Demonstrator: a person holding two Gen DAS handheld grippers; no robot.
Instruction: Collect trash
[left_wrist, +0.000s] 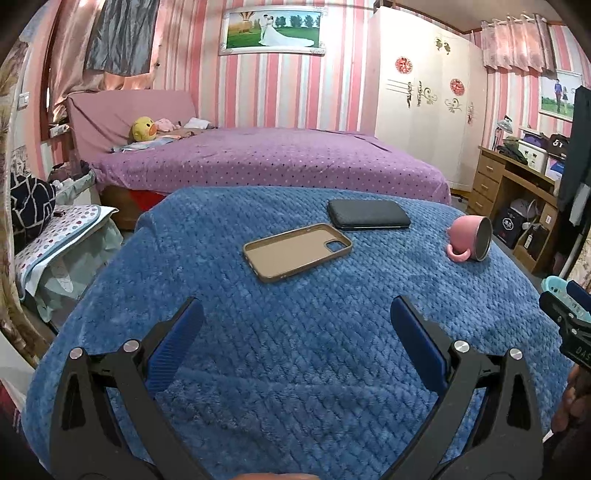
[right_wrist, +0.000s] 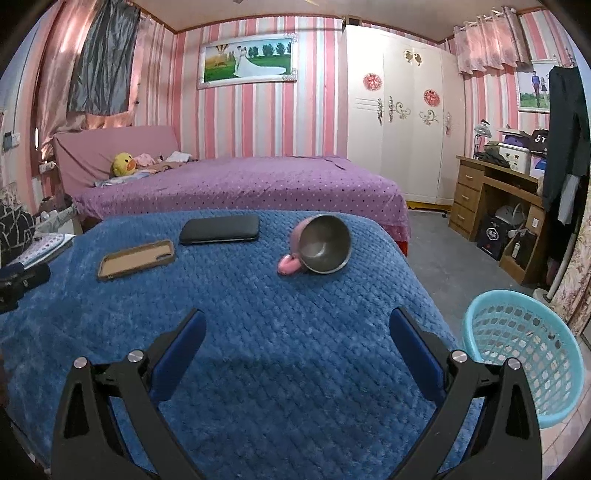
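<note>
Both tongs, left tongs (left_wrist: 295, 325) and right tongs (right_wrist: 297, 334), gape wide and empty; nothing gathered yet. Likely next: reach the cup (right_wrist: 319, 245) at frame centre, carry to the basket (right_wrist: 524, 354) lower right.

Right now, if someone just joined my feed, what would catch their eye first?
The blue blanket fills the foreground, with three things at its far end: a tan phone case on the left, a black phone just behind it, and a pink cup tipped on its side to the right. A turquoise basket stands on the floor beside the blanket's right edge. Both grippers hover open and empty.
</note>
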